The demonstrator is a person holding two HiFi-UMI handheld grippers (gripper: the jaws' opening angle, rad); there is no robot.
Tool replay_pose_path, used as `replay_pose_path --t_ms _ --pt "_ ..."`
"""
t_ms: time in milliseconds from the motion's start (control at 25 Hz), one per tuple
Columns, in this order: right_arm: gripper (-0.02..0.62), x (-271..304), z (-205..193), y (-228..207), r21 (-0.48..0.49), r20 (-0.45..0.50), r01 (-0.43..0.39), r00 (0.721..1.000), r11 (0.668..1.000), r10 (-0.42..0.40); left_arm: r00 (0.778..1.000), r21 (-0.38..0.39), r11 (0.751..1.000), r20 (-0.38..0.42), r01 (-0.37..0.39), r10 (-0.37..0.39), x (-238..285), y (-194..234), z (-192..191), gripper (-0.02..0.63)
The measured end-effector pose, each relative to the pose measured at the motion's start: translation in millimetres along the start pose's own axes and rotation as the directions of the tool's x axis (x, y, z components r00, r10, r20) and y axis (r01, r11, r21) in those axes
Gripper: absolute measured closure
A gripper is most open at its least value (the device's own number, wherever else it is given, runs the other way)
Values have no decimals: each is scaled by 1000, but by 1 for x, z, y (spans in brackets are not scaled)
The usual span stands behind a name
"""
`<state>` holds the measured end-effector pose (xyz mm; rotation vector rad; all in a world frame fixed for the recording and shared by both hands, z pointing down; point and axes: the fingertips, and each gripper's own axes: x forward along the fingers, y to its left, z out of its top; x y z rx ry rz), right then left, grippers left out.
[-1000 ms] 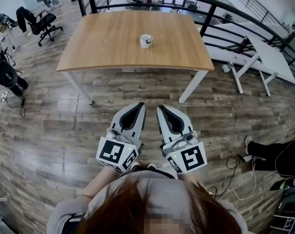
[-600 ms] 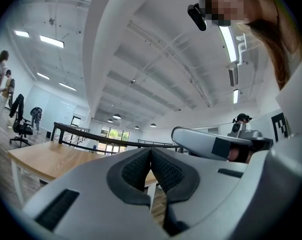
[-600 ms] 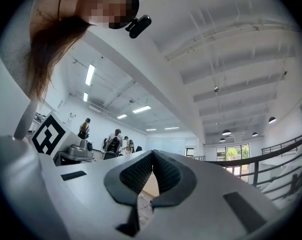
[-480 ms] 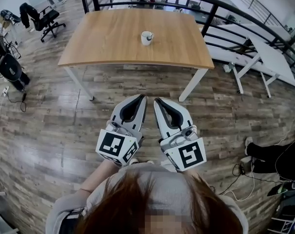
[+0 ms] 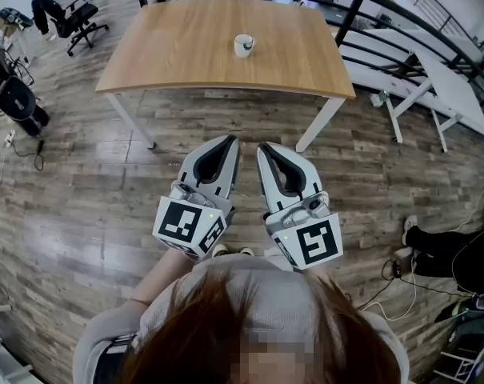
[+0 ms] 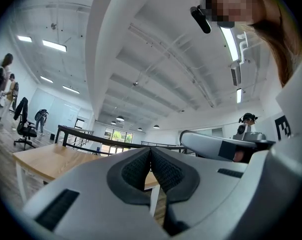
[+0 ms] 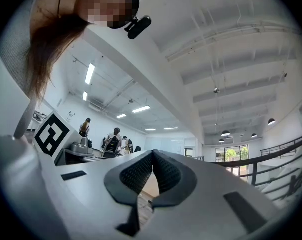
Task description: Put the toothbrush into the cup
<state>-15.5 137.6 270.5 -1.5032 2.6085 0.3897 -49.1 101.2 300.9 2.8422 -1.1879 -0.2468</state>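
A wood-plank floor (image 5: 82, 198) fills most of the head view. On it stands the worktop (image 5: 186, 46), a rectangular slab of light wood on white legs. A black railing (image 5: 362, 6) runs behind the worktop's far edge and on past its right edge. A long white table (image 5: 442, 78) stands beyond that railing. A black office chair (image 5: 74, 24) stands on the floor off the worktop's far left corner.

At the bottom of the head view the person's hair (image 5: 226, 326) and grey-clad shoulders show, with both arms held forward. The left tool (image 5: 232, 140) and the right tool (image 5: 263, 146) hang side by side over the floor, short of the worktop's near edge. Their tips point toward that edge and lean toward each other without touching. Each tool carries a cube with square black-and-white markers at its rear, the left cube (image 5: 186, 229) and the right cube (image 5: 310, 245).

In the left gripper view the two dark ribbed pads meet at the tips, pressed together with nothing between them. In the right gripper view the pads likewise meet at the tips, and nothing sits between them.

The cup (image 5: 242, 45), white with a handle, stands upright near the middle of the worktop, slightly toward its right edge. It is well apart from both tools. It is too small in the head view to tell what it holds.
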Motion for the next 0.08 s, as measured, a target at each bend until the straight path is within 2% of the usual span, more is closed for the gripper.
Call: replay_pose_path --t_ms 80 --pt "581 1 0 -2 1 8 2 1000 1000 -2 1000 2 1000 2 2 -2 3 0 1 600"
